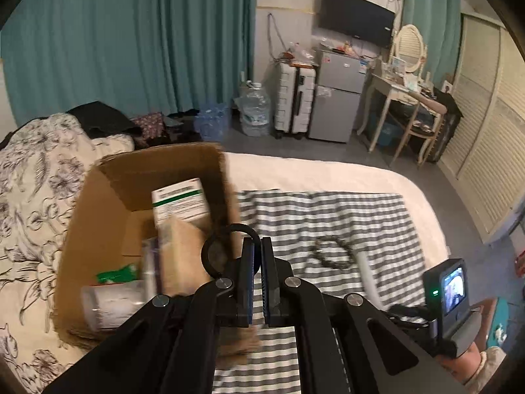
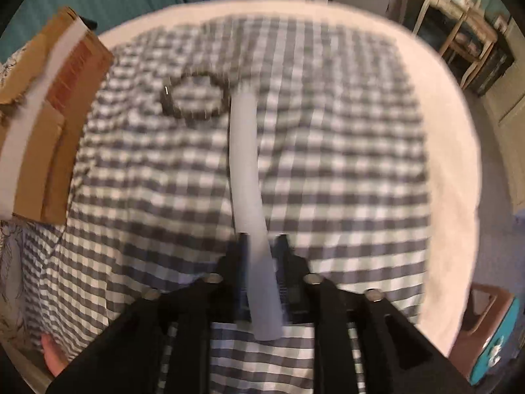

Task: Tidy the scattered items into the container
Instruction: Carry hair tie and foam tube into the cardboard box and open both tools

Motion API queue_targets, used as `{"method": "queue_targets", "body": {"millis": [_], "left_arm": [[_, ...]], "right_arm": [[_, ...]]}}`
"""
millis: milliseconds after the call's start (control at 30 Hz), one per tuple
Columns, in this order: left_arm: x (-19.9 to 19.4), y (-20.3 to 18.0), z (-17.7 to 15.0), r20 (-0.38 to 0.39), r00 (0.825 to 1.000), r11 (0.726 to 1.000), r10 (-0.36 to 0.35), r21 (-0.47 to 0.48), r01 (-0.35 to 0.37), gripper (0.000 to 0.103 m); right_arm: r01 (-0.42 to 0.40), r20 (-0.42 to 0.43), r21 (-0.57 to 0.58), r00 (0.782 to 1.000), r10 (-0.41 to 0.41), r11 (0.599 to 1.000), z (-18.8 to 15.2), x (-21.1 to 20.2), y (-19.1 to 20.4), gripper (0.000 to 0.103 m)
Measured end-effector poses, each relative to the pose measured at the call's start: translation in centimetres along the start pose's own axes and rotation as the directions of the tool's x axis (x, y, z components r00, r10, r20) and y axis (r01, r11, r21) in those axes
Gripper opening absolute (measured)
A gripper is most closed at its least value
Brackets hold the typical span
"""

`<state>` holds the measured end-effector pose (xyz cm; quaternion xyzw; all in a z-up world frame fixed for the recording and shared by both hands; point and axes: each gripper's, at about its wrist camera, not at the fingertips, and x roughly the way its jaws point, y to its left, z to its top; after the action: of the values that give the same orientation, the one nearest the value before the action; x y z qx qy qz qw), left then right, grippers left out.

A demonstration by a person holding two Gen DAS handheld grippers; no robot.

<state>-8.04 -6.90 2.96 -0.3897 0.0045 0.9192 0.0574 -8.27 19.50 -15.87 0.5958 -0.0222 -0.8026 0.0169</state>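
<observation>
Right gripper (image 2: 262, 246) clamps white tube (image 2: 244, 151); bracelet (image 2: 193, 95) beside tip

Cardboard box (image 1: 95, 203): brown corrugated paperboard, matt, torn rough edges. Checked cloth (image 1: 328, 210): woven grey-white gingham, soft, matt, lightly creased. White tube (image 2: 244, 164): smooth, matt, plastic-like. Beaded bracelet (image 2: 193, 97): dark, knobbly, one small bright glint. Left gripper (image 1: 257, 246) and right gripper (image 2: 262, 239): matt black plastic, shiny metal bolts. Medicine carton (image 1: 178, 202): smooth printed card.
</observation>
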Motion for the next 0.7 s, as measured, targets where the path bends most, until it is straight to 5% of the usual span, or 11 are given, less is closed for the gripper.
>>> {"method": "queue_targets", "body": {"millis": [33, 200, 233, 267, 300, 600, 700], "left_arm": [[0.3, 0.6, -0.1, -0.005, 1.000, 1.000, -0.001, -0.016, 0.001, 0.004], [1.3, 2.4, -0.4, -0.030, 0.999, 0.998, -0.019, -0.052, 0.018, 0.004], [1.4, 2.6, -0.4, -0.031, 0.999, 0.998, -0.025, -0.057, 0.024, 0.004], [1.5, 3.0, -0.4, -0.034, 0.999, 0.997, -0.034, -0.065, 0.031, 0.004], [1.5, 3.2, -0.4, -0.035, 0.999, 0.997, -0.037, -0.072, 0.035, 0.004], [1.3, 5.1, -0.5, -0.060, 0.998, 0.994, -0.022, -0.104, 0.016, 0.004], [0.7, 5.8, -0.7, -0.062, 0.998, 0.994, -0.016, -0.112, 0.009, 0.004]], "right_arm": [[0.012, 0.003, 0.002, 1.000, -0.012, 1.000, 0.0, 0.2, -0.1, 0.045], [-0.008, -0.013, 0.010, 1.000, 0.008, 1.000, -0.1, 0.7, -0.4, 0.045], [-0.028, -0.022, 0.008, 0.999, 0.028, 1.000, -0.2, 0.6, -0.2, 0.037], [-0.043, -0.030, 0.003, 0.999, 0.043, 0.999, -0.4, 0.6, 0.1, 0.015], [-0.029, -0.036, -0.012, 0.999, 0.029, 1.000, -0.6, 0.6, 0.6, 0.012], [0.080, 0.153, -0.111, 0.986, -0.062, 0.991, -2.8, -6.1, 6.1, 0.007], [0.067, 0.198, -0.144, 0.979, -0.037, 0.987, -3.5, -8.6, 8.7, 0.007]]}}
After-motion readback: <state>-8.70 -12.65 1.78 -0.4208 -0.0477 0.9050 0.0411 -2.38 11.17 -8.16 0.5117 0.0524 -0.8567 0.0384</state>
